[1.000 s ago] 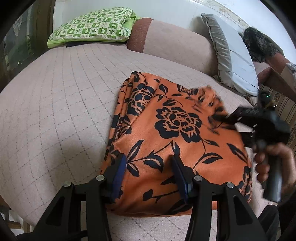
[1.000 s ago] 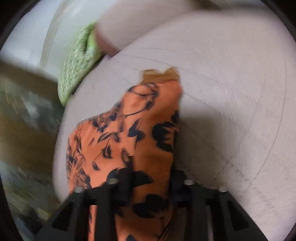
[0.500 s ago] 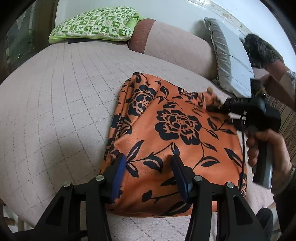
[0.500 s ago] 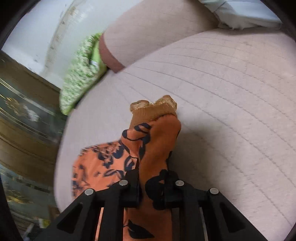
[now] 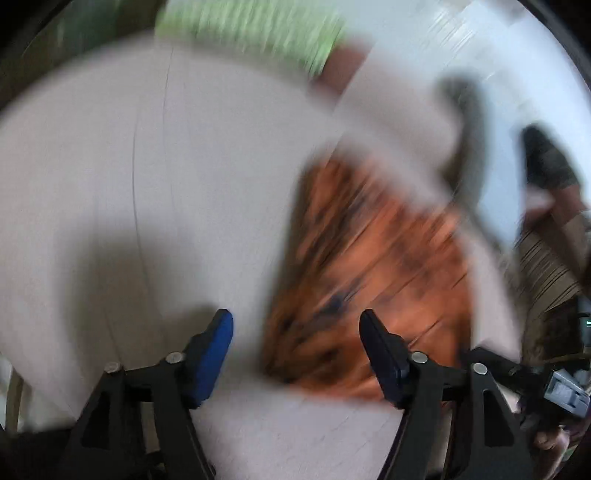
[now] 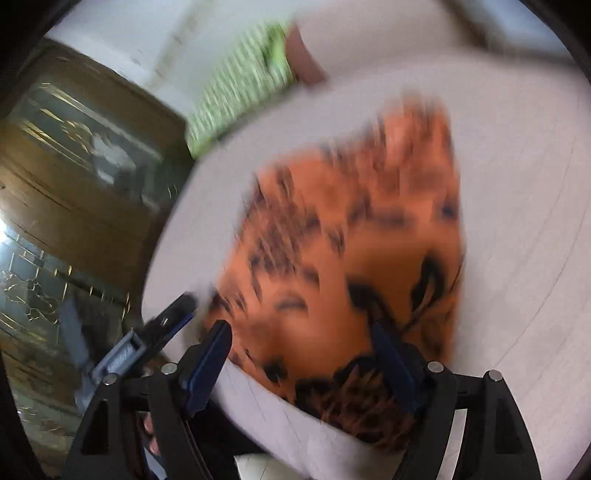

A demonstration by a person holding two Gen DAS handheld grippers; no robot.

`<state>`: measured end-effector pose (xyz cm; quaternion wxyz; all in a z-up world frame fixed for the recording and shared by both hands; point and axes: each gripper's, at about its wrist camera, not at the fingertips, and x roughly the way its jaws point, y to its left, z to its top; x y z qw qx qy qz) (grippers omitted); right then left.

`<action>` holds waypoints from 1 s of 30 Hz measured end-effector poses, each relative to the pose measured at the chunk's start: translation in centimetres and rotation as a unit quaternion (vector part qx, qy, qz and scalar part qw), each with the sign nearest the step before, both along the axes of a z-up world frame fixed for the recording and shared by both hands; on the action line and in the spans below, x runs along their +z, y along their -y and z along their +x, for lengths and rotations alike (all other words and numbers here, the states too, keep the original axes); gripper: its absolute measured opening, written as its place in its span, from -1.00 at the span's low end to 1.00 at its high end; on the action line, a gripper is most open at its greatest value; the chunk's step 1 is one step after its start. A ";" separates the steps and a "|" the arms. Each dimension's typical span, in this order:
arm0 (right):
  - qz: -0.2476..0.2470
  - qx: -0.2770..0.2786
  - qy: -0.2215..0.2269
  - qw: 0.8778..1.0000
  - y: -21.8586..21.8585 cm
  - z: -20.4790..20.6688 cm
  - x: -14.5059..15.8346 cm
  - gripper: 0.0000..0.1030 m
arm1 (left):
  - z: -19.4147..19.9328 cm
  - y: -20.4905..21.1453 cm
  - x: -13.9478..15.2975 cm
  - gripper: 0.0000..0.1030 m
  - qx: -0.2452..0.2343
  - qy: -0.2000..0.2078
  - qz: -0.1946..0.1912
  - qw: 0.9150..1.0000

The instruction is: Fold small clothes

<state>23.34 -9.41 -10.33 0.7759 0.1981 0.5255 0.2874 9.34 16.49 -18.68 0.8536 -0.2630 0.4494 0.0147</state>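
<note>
Orange cloth with black flower print [image 5: 369, 280], smeared by motion blur, lying flat on the pale quilted cushion [image 5: 110, 184]; landmark for everything below.

Left wrist view, from left to right: bare cushion to the left of the cloth, with a soft dark shadow on it. Left gripper [image 5: 295, 332] above the cloth's near left edge, blue-padded fingers [image 5: 210, 354] spread wide, nothing between them; left finger over bare cushion just left of the cloth, right finger over the cloth's near part. Green pillow [image 5: 251, 33] well beyond the cloth, at the far left. Grey cushion edge [image 5: 469, 129] beyond the cloth to the right. Part of the other tool low at the right of the cloth, too blurred for detail.

Right wrist view, from left to right: brown wooden cabinet with glass [image 6: 74, 166] far left of the cloth [image 6: 351, 240]. Left tool's tip just left of the cloth's near corner. Right gripper [image 6: 303, 347] over the cloth's near edge, fingers [image 6: 207, 362] wide apart, holding nothing. Bare cushion [image 6: 517, 221] right of the cloth.
</note>
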 end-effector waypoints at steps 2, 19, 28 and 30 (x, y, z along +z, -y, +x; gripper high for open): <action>0.009 -0.016 0.001 1.000 -0.2 0.3 0.4 0.57 | -0.6 -0.3 0.6 -0.70 -0.012 0.034 -0.018 0.999; 0.028 0.000 0.007 1.000 0.6 -0.1 0.2 0.58 | 5.9 -0.6 7.6 0.85 -0.047 0.099 0.024 0.994; 0.075 0.009 0.010 0.997 2.1 -0.4 -0.4 0.58 | 17.0 -0.6 1.9 -0.57 -0.138 -0.003 -0.048 0.989; 0.081 0.013 0.011 0.997 2.3 -0.4 -0.4 0.58 | 16.0 -1.0 2.0 -0.59 -0.124 0.017 -0.055 0.991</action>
